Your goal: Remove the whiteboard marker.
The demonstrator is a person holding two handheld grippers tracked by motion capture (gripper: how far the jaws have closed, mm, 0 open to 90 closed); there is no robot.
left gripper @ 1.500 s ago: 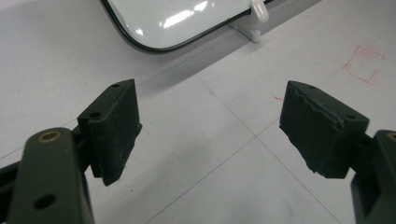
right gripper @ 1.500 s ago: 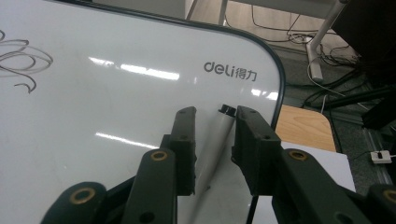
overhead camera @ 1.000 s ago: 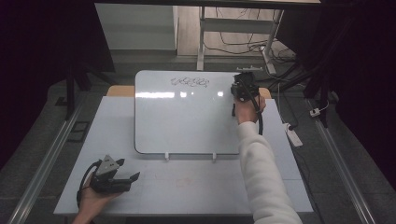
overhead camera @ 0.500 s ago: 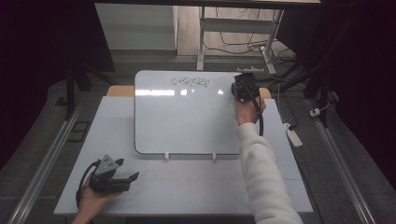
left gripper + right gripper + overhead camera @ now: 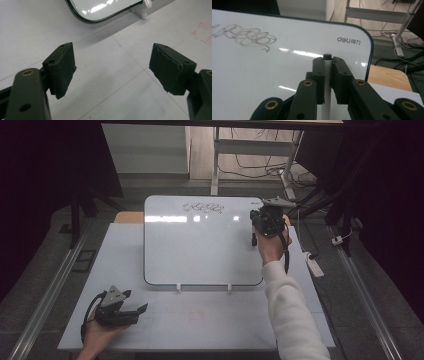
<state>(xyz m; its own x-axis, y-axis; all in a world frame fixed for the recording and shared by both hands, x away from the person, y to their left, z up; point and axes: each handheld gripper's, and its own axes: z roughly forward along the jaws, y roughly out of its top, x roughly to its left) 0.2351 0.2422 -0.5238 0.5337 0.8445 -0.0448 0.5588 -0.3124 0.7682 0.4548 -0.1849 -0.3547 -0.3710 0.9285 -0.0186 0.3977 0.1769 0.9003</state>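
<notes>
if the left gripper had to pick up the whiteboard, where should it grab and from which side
Probably the whiteboard's near edge, between its two small white feet, coming in level from the person's side. The board lies almost flat with a thin dark rim, so open fingers could likely straddle that edge. The left gripper already points that way, jaws wide apart; the right gripper holds a white marker.
</notes>
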